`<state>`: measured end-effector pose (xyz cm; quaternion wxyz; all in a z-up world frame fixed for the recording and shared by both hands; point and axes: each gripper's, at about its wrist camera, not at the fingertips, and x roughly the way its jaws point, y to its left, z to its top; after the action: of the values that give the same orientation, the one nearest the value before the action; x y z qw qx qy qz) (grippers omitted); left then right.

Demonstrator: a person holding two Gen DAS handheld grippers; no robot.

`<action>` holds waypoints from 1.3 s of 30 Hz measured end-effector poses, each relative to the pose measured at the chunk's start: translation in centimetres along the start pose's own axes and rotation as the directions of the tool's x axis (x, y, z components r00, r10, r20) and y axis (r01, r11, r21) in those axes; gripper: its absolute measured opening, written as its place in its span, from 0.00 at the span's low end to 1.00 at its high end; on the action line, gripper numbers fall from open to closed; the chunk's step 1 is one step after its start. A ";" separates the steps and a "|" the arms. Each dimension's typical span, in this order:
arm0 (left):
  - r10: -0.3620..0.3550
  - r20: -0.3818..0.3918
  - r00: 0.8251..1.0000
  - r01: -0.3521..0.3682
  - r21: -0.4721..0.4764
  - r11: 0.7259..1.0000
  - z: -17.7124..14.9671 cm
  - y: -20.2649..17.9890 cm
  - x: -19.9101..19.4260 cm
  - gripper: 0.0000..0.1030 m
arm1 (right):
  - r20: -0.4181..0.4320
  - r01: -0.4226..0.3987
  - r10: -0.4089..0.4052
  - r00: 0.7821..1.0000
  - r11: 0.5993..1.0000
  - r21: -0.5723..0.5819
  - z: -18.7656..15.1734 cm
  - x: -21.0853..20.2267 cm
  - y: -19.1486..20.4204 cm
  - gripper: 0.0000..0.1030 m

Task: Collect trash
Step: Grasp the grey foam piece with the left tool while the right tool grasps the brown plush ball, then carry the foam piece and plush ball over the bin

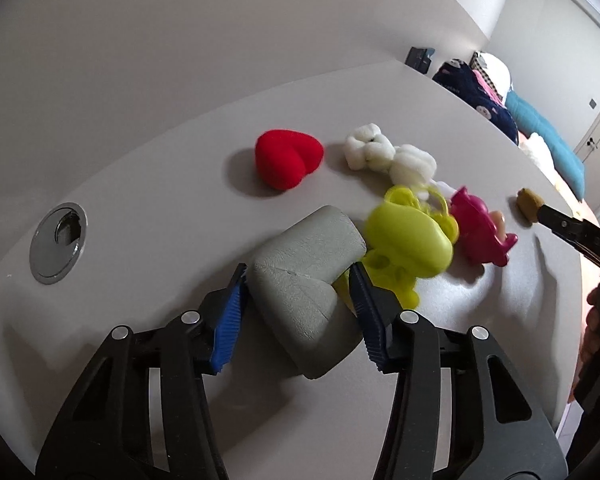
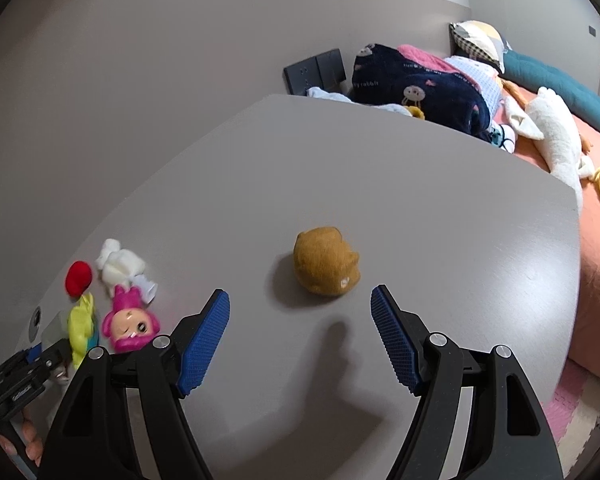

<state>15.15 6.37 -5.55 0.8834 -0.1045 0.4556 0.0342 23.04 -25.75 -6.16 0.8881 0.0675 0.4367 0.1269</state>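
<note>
A grey L-shaped foam piece (image 1: 312, 252) lies on the grey table (image 1: 148, 184). My left gripper (image 1: 298, 270) is shut on it, a blue pad against each side. To its right are a yellow-green plastic toy (image 1: 412, 244), touching the foam, and a pink doll (image 1: 480, 228). A red heart (image 1: 288, 158) and a white plush (image 1: 388, 152) lie behind them. A brown plush (image 2: 326, 262) sits just ahead of my right gripper (image 2: 299, 292), which is open with nothing between its fingers. One right finger (image 1: 560, 222) reaches that brown plush (image 1: 528, 204) in the left wrist view.
A metal cable grommet (image 1: 58, 242) is set in the table at the left. Past the table's right edge is a bed (image 2: 596, 280) with a dark blanket (image 2: 412, 80), pillows and plush toys. A wall runs behind the table.
</note>
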 end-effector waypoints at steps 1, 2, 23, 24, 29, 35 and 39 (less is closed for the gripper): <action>0.000 0.004 1.000 0.000 -0.002 1.000 0.0 0.2 0.0 0.49 | -0.004 0.002 -0.002 1.000 1.000 0.001 0.2 0.4 0.1 0.72; 0.006 0.011 1.000 -0.006 -0.005 1.000 0.0 0.4 0.0 0.48 | -0.009 0.005 -0.005 1.000 1.000 0.000 0.5 0.8 0.1 0.72; 0.046 0.036 0.998 -0.045 -0.016 0.999 -0.1 0.5 -0.4 0.46 | -0.035 0.060 -0.061 0.997 0.998 -0.033 0.9 1.9 -0.1 0.40; 0.043 0.039 0.998 -0.042 -0.012 0.999 -0.1 0.4 -0.6 0.46 | -0.035 0.059 -0.061 0.998 0.998 -0.035 1.0 1.8 0.0 0.40; 0.031 0.051 0.998 -0.031 -0.007 1.000 -0.3 -0.2 -1.6 0.46 | -0.027 0.051 -0.052 0.998 0.998 -0.043 0.4 0.3 0.1 0.40; 0.026 0.072 0.997 -0.027 0.014 1.000 -0.7 -1.4 -3.5 0.46 | -0.011 0.036 -0.037 0.999 0.998 -0.049 -0.6 -2.4 0.1 0.41; 0.020 0.083 0.996 -0.022 0.019 1.000 -1.0 -2.1 -4.7 0.46 | -0.003 0.025 -0.026 1.000 0.998 -0.050 -1.5 -4.0 0.0 0.41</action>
<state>11.90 4.28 -1.95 0.9022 -0.0892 0.4197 0.0430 19.51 -26.82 -4.04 0.8903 0.0395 0.4357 0.1265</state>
